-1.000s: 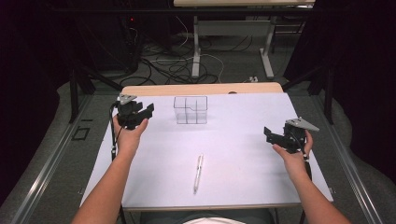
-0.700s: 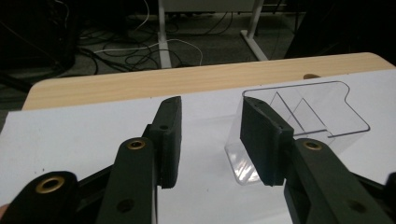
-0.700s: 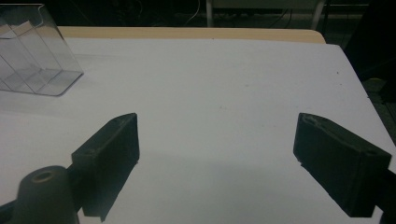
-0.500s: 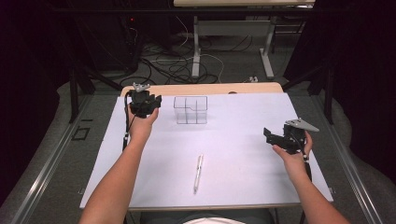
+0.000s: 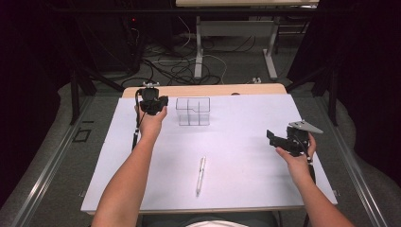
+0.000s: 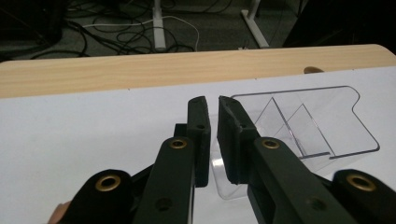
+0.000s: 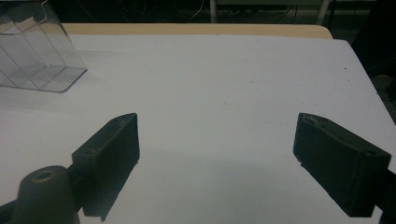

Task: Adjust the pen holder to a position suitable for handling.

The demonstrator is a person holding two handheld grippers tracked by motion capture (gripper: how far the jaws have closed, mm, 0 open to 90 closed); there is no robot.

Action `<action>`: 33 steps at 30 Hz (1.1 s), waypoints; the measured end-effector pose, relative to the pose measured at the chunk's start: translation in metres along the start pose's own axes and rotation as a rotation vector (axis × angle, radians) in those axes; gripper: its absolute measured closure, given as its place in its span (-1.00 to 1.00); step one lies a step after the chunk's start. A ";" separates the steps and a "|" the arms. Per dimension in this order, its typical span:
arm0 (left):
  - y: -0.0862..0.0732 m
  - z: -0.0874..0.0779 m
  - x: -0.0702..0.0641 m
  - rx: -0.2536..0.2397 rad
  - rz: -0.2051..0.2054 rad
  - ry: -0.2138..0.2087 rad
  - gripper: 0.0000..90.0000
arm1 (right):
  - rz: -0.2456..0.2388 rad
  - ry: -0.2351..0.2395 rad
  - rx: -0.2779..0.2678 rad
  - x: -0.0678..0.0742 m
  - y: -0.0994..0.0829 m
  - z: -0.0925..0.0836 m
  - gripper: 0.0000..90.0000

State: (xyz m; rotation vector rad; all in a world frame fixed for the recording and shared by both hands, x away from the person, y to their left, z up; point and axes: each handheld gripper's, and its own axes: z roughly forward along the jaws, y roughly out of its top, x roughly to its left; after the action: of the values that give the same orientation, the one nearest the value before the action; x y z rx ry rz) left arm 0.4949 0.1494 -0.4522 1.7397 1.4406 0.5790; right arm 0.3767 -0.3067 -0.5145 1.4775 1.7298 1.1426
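1. Hovering at the far left of the bench (image 5: pixel 236 127), the left gripper (image 5: pixel 152 100) has just been closing its jaws; a narrow slit remains between them and nothing sits in it.
2. Its jaws point at the near corner of the clear plastic organizer (image 5: pixel 193 111), which stands just to its right, apart from it as far as the high view tells.
3. The left forearm stretches far forward, hand wrapped under the gripper.
4. The right gripper (image 5: pixel 283 139) stands wide open and empty, above bare white bench at the right.
5. The right hand (image 5: pixel 297 153) holds it level, jaws aimed left.
6. A pen (image 5: pixel 201 176) lies near the front edge, well apart from both grippers.
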 end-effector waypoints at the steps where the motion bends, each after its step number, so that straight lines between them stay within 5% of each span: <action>1: 0.000 0.002 0.000 0.007 0.001 -0.004 0.88 | 0.006 0.003 -0.010 0.000 0.000 0.001 -0.69; 18: -0.006 0.037 -0.008 0.095 0.004 -0.008 1.00 | 0.027 0.012 -0.008 -0.001 -0.003 0.001 -0.68; 33: -0.008 0.044 -0.014 0.122 0.031 -0.003 1.00 | 0.039 0.028 0.004 0.000 -0.004 0.003 -0.68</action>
State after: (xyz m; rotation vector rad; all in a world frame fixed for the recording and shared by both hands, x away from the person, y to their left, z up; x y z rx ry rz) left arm 0.5202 0.1241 -0.4827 1.8598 1.4751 0.5141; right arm 0.3778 -0.3064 -0.5192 1.5107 1.7293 1.1865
